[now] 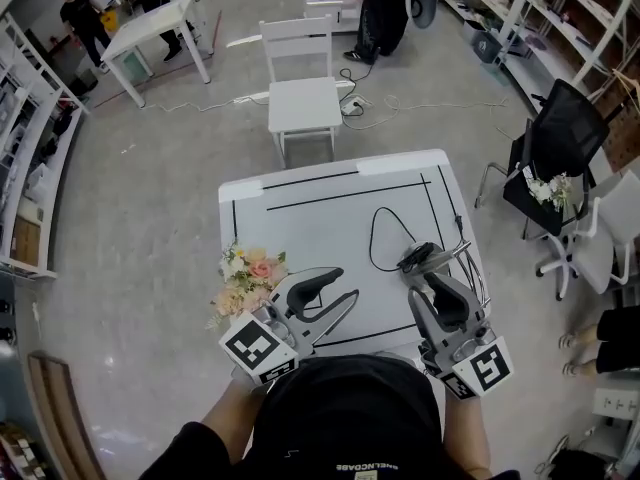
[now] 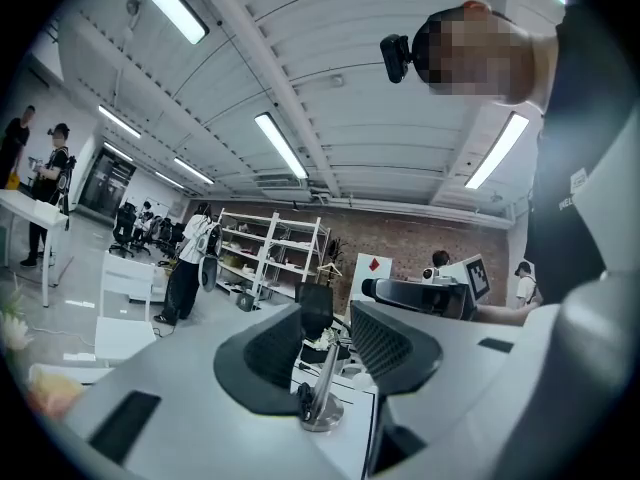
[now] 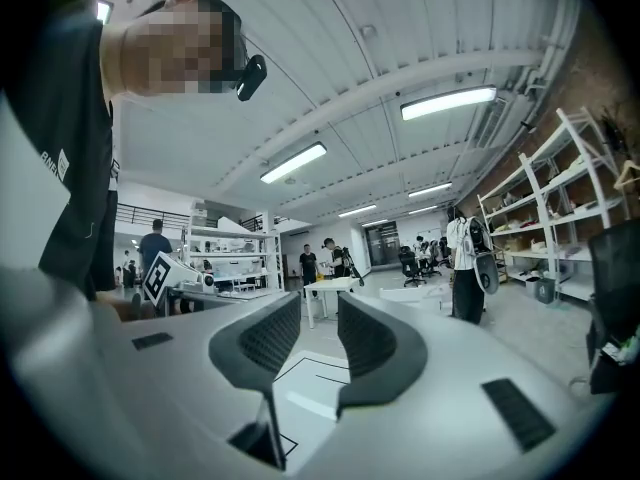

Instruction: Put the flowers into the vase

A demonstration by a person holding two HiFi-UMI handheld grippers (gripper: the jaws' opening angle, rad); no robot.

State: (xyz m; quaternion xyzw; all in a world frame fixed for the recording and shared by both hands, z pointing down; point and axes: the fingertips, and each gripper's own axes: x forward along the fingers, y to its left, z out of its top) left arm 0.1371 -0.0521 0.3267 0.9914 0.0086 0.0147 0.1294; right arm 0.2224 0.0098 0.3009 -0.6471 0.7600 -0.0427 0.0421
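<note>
Behind the open, empty left gripper [image 2: 327, 314] sit the flowers [image 1: 248, 278], base hidden, perhaps vased, perhaps not; right gripper [image 3: 318, 308] narrow, empty.

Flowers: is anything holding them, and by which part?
Cannot be told. The flowers sit beside the left gripper, not between its jaws; their stems are hidden.
</note>
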